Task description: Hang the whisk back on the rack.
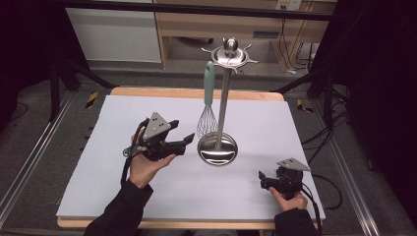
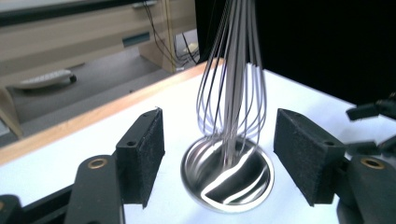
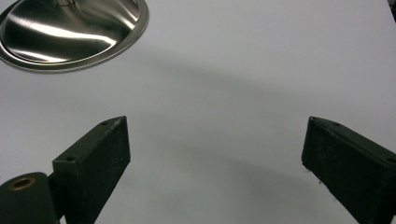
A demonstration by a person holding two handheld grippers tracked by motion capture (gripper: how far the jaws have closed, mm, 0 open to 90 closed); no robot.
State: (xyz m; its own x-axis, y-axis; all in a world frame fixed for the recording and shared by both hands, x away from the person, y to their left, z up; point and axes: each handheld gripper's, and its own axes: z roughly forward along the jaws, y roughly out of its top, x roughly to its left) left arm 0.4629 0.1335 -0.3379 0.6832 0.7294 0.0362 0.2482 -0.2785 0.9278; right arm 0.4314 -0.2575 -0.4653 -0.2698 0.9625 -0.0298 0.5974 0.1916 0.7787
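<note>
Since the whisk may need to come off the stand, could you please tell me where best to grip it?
Grip the whisk by its teal handle, coming from the left side with the left claw, already open nearby. The handle hangs upright from a hook on the stand and is solid and straight, whereas the wire loops look springy and sit beside the stand's pole.

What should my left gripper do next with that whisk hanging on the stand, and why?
Probably ease the left gripper forward a little. Its jaws stand open and the whisk wires hang just beyond them, above the stand's round base, not yet between the pads, so closing now would likely grip nothing.
</note>
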